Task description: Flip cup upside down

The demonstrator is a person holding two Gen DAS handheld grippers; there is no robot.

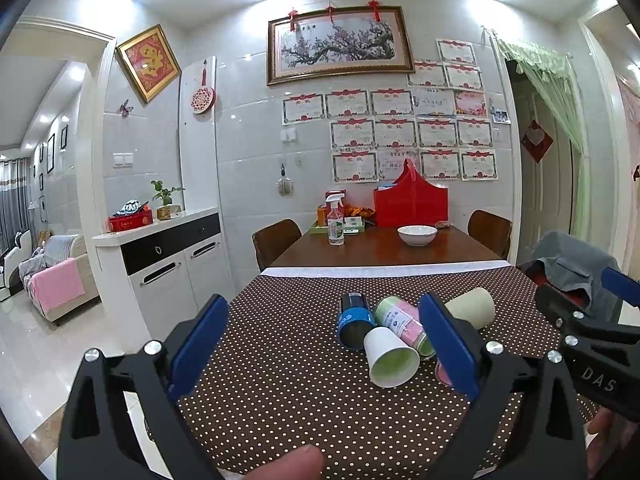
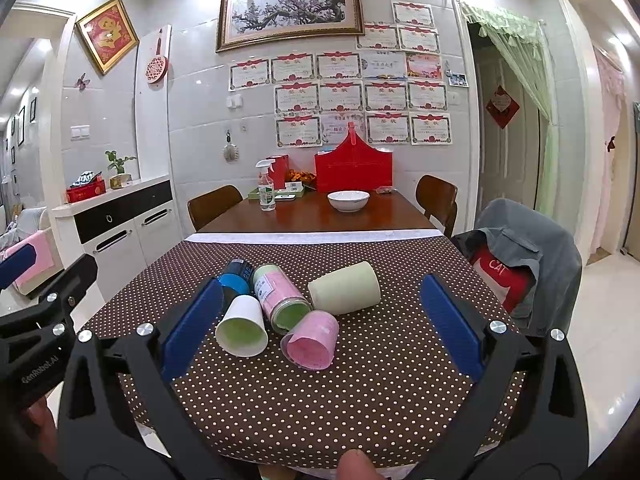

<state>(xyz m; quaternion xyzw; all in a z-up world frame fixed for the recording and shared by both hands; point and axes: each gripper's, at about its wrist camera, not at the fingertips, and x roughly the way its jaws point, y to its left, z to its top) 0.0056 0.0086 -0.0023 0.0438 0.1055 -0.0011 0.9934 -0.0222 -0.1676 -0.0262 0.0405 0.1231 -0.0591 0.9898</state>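
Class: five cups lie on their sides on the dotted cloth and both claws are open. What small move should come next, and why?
Probably ease the right claw forward over the pink translucent plastic cup. It lies on its side nearest that claw, mouth towards the camera, between the open blue pads, so it seems the easiest to grip and turn over. The left claw holds nothing.

5 cups (image 2: 312,308) lying on the tablecloth (image 2: 320,400), 1 bowl (image 2: 348,200), 1 spray bottle (image 2: 266,188)
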